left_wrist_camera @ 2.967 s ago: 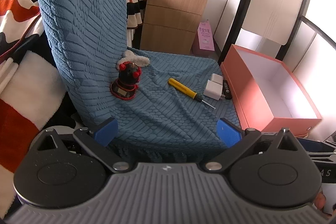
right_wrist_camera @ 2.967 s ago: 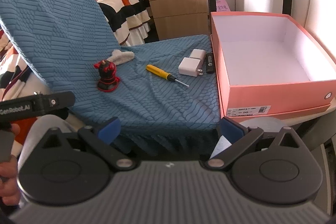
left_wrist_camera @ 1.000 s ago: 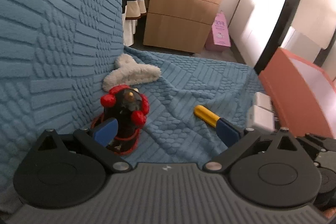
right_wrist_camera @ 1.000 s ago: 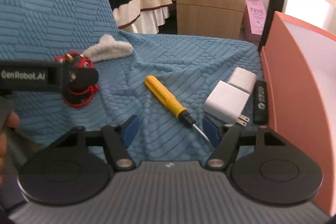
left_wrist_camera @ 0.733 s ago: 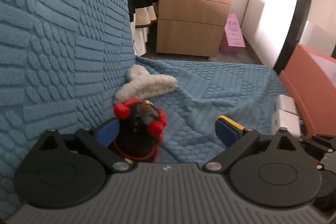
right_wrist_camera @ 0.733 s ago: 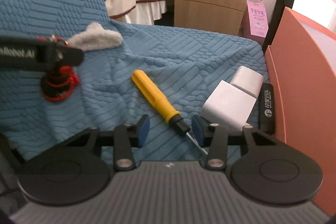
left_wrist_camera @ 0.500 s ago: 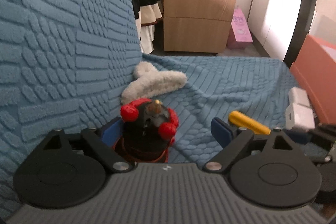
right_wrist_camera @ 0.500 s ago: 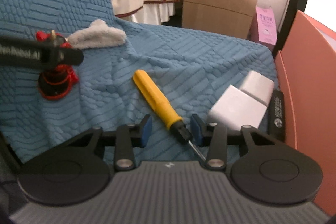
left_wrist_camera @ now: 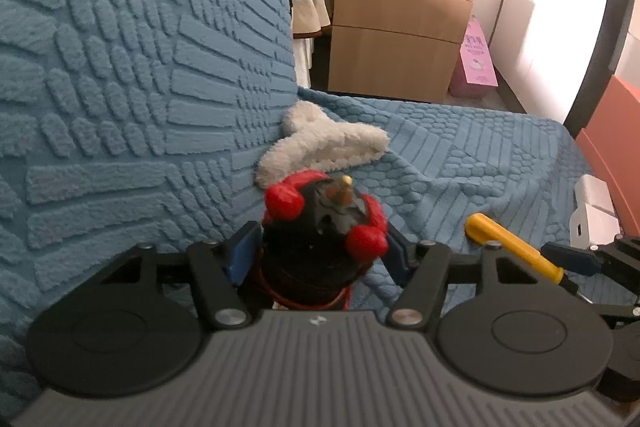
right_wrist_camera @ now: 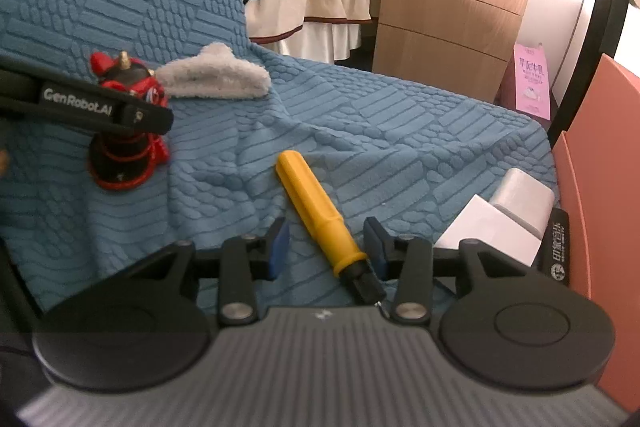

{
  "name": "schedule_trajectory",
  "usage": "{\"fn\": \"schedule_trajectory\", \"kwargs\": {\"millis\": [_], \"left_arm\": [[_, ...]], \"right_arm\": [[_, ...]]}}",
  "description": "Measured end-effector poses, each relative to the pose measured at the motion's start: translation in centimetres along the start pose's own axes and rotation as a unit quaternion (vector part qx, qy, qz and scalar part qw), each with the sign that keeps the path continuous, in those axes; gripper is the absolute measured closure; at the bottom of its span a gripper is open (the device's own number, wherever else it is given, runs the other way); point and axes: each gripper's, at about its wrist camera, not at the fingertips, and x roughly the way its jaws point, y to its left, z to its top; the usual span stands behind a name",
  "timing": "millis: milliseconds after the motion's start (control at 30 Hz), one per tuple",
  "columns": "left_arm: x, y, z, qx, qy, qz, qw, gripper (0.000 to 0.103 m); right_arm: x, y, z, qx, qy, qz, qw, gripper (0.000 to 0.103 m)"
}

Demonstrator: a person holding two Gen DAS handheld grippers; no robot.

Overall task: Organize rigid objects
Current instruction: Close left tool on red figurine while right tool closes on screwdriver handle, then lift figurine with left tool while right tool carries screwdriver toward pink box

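**Tools bracket two targets on the chair seat**

Left tool (left_wrist_camera: 320,251), jaws just closing, has its pads against the red-and-black figurine (left_wrist_camera: 322,227). Right tool (right_wrist_camera: 326,243) stands open astride the yellow screwdriver (right_wrist_camera: 316,215), whose long axis runs diagonally, tip toward the camera.

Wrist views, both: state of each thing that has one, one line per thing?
left gripper: jaws just closing, pads against the red-and-black mount, which stands upright
right gripper: open, straddling the yellow screwdriver, which lies flat on the blue cover
white chargers: lying beside the orange box
drawer cabinet: drawers shut
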Motion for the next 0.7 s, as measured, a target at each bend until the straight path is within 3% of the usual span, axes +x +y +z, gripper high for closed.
{"fn": "schedule_trajectory", "kwargs": {"millis": [100, 233, 533, 700], "left_arm": [[-0.3, 0.1, 0.1, -0.003, -0.002, -0.005, 1.0, 0.037], [-0.7, 0.2, 0.1, -0.013, -0.002, -0.017, 0.9998, 0.037], [-2.0, 0.0, -0.5, -0.064, 0.017, -0.075, 0.995, 0.038], [-2.7, -1.0, -1.2, -0.07, 0.022, -0.087, 0.9935, 0.038]], "right_arm": [[-0.1, 0.2, 0.3, -0.002, 0.009, -0.006, 1.0, 0.073], [-0.2, 0.0, 0.6, 0.02, 0.021, -0.003, 1.0, 0.08], [-1.6, -0.2, 1.1, 0.093, 0.045, 0.005, 0.995, 0.082], [-3.7, 0.6, 0.9, 0.085, 0.038, -0.006, 0.996, 0.082]]}}
